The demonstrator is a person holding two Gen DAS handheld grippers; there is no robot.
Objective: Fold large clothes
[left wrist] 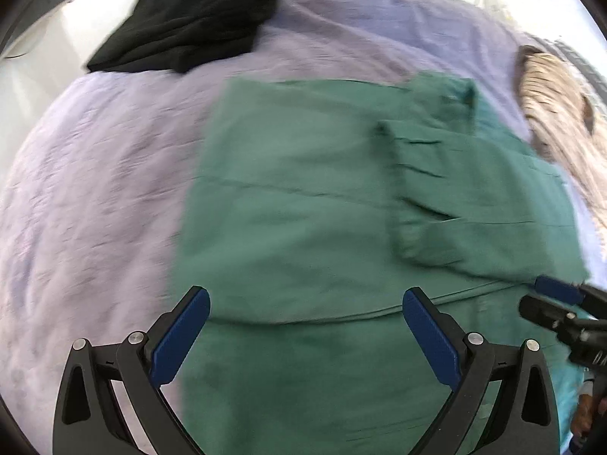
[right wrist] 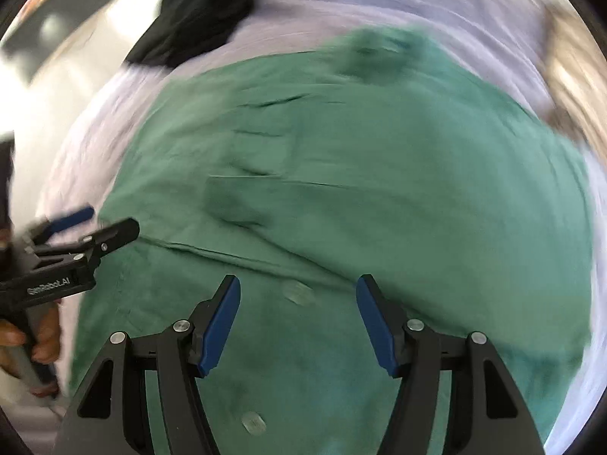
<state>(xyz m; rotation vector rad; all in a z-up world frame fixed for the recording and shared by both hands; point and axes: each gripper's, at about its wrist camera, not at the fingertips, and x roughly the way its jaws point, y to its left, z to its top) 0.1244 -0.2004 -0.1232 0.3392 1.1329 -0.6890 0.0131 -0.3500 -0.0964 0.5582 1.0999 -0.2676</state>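
A large green button shirt (left wrist: 303, 189) lies spread on a lilac bed cover (left wrist: 95, 189), one sleeve (left wrist: 474, 197) folded in over its body. My left gripper (left wrist: 306, 295) hangs open above the shirt's lower left part, with nothing between its blue pads. The right gripper (left wrist: 538, 297) shows at the right edge of this view. In the right wrist view my right gripper (right wrist: 299, 282) stands open just above the shirt (right wrist: 379, 170), near a clear button (right wrist: 297, 292), gripping nothing. The left gripper (right wrist: 114, 220) appears at the left, open, held by a hand (right wrist: 41, 333).
A folded black garment (left wrist: 189, 19) lies at the far left of the bed, apart from the shirt. A beige striped garment (left wrist: 557, 113) lies beyond the shirt's right edge. White floor or wall (left wrist: 38, 76) shows past the bed's left edge.
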